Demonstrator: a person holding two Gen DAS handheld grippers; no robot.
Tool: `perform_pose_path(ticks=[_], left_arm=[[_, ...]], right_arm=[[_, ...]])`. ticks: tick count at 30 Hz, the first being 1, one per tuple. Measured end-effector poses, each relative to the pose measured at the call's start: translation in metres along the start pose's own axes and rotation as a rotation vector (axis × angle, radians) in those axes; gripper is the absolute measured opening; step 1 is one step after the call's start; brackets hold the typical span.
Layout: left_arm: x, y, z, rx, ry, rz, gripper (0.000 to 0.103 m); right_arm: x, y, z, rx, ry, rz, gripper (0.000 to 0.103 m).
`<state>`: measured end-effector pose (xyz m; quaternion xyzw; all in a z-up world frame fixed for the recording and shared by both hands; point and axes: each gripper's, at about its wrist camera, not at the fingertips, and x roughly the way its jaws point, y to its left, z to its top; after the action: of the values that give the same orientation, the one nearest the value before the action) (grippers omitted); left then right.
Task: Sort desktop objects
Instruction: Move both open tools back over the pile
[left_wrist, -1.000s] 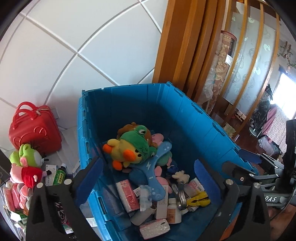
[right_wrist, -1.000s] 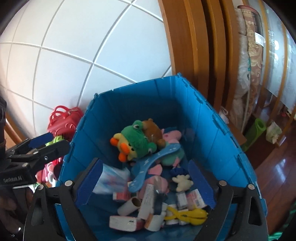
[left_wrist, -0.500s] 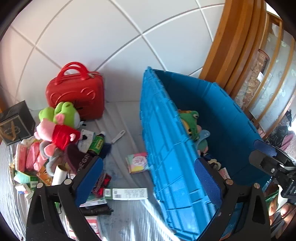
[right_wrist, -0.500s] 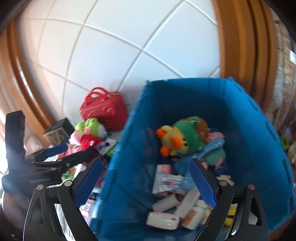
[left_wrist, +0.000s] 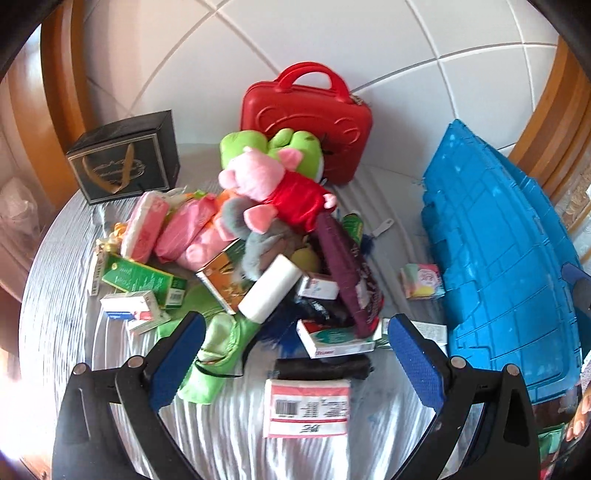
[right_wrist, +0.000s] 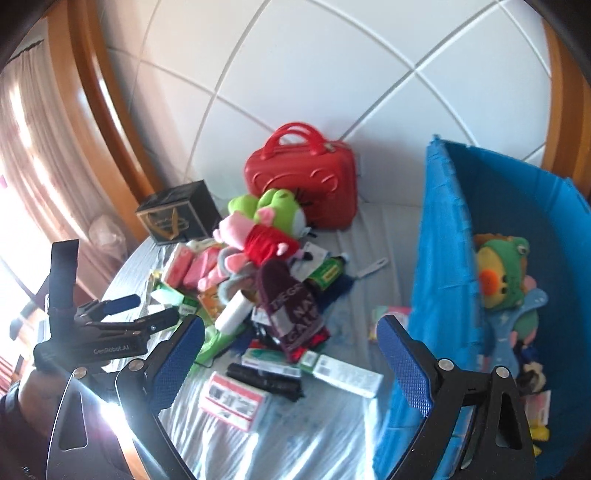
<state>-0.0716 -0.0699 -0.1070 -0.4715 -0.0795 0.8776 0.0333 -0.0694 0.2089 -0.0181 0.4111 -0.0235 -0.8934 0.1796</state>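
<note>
Partway, I judge: blue crate (right_wrist: 517, 229) at my right already holds a frog plush (right_wrist: 502, 273) and boxes, but the heap on the table (left_wrist: 229, 435), pig plush (left_wrist: 280, 184) on top, remains; my left gripper (left_wrist: 295, 354) and right gripper (right_wrist: 291, 354) both gape wide, empty.

Domestic interior. Evidence: white tiled wall (left_wrist: 351, 40) with wooden trim (right_wrist: 99, 110), curtained window (right_wrist: 22, 122) at left, cloth-covered table (left_wrist: 229, 435) carrying plush toys (left_wrist: 273, 177), a red vanity case (left_wrist: 306, 114) and medicine boxes (left_wrist: 144, 277).
</note>
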Motion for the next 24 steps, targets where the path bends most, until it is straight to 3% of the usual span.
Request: perform_pose_path(ticks=[14,24], left_arm=[[0.058,0.137,-0.032,-0.025,0.118,0.094,0.100],[0.116,0.217,-0.040,0.154,0.168,0.214,0.100]], right_arm=[[0.120,0.056,-0.060,-0.001,0.216,-0.075,0.096],[0.180,0.080,-0.092,0.038,0.325,-0.096,0.096]])
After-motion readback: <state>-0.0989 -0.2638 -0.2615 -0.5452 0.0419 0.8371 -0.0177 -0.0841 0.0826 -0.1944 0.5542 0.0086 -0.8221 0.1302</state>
